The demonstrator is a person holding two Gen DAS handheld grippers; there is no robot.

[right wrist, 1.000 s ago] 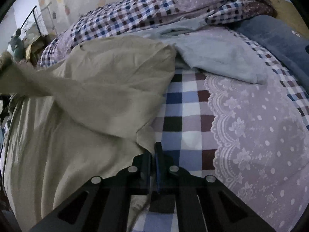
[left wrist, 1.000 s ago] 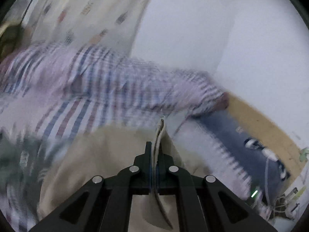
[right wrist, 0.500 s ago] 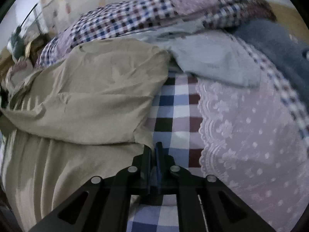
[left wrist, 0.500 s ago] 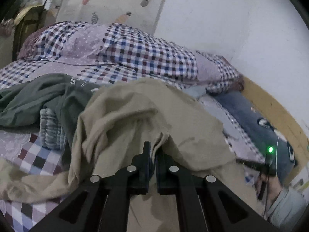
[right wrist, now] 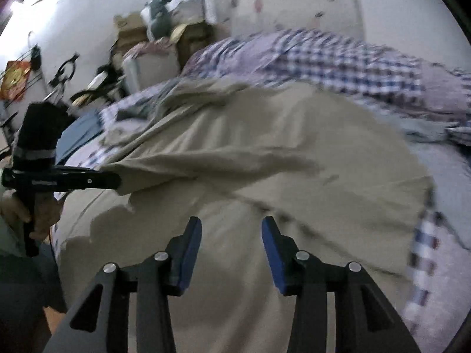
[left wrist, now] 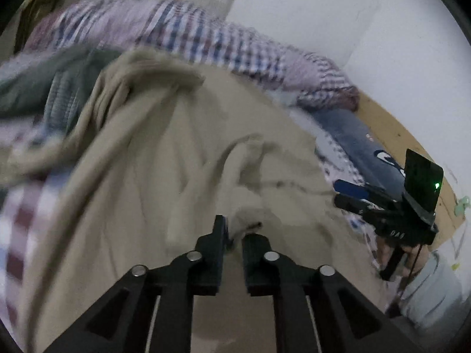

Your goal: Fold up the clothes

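The beige garment [right wrist: 265, 153] lies spread and rumpled across the bed [right wrist: 441, 250], ahead of and beneath both tools, with one layer doubled over another. Whether this is a completed fold or one still forming cannot be settled from this layout.

The left gripper [left wrist: 234, 229] has its jaws narrowly parted with a small bunch of the beige cloth sitting between them; whether it clamps that bunch cannot be told. In the right wrist view, cloth meets its tip at far left. The right gripper [right wrist: 232, 229] stands wide, holding nothing, with the garment directly below its blue pads [right wrist: 191, 253].

For a clean fold, keep the gathered edge taut and level, align it with the layer beneath, and flatten wrinkles toward the far side.

The bed carries a checked cover; a checked quilt [left wrist: 206, 38] is heaped beyond the garment. A dark green garment [left wrist: 26, 88] lies ahead-left of the left tool. White wall [left wrist: 338, 14] stands behind.
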